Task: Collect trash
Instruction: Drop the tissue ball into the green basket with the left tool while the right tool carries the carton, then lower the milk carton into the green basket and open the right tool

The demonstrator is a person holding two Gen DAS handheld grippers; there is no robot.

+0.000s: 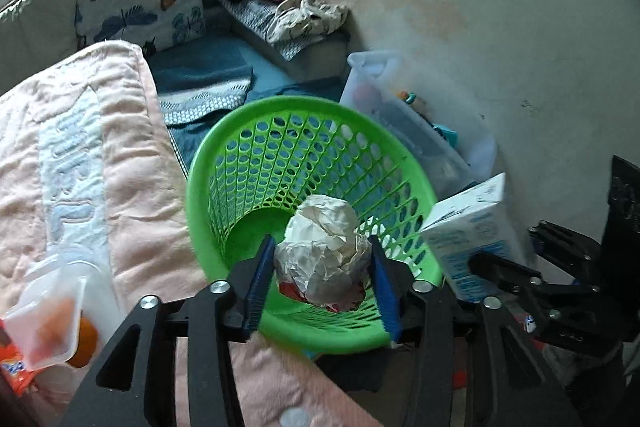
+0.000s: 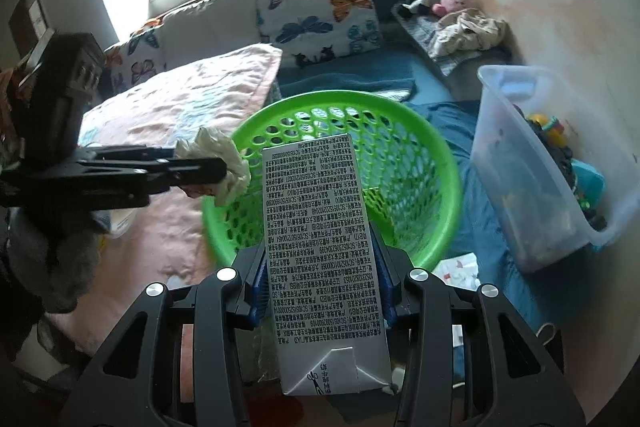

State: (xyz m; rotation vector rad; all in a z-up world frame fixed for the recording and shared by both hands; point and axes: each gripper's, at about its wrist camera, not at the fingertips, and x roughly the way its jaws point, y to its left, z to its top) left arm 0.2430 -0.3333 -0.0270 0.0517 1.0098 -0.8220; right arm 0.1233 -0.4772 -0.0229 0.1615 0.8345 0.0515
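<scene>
Two hand-held grippers, each carrying 1 piece of trash, poised at the mouth of the green basket (image 1: 280, 131), which stands on the bed beside the pink quilt (image 1: 100, 155).

Left gripper (image 1: 322, 279): jaws closed narrowly on the crumpled paper ball (image 1: 324, 247), which fills the gap between the blue pads (image 1: 256, 291). In the left wrist view the ball lies over the basket's near rim, the open interior directly ahead and below. In the right wrist view the same ball (image 2: 224, 163) sits at the basket's left rim (image 2: 216, 211); whether it is fully inside the rim line cannot be told.

Right gripper (image 2: 324, 283): jaws closed on the milk carton (image 2: 320, 247), gripping its 2 narrow sides. The carton's long axis runs forward along the fingers, its far end reaching out over the basket opening and its folded end back towards the camera. From the left wrist view the carton (image 1: 468, 227) is just outside the basket's right rim, tilted.

Governing relation: the basket opening lies forward of and beneath both sets of jaws. The left load appears nearer to the interior, so it is judged the likelier to drop cleanly on release. The carton, being long, probably needs further advance or a downward tip, or it may catch on the rim.
</scene>
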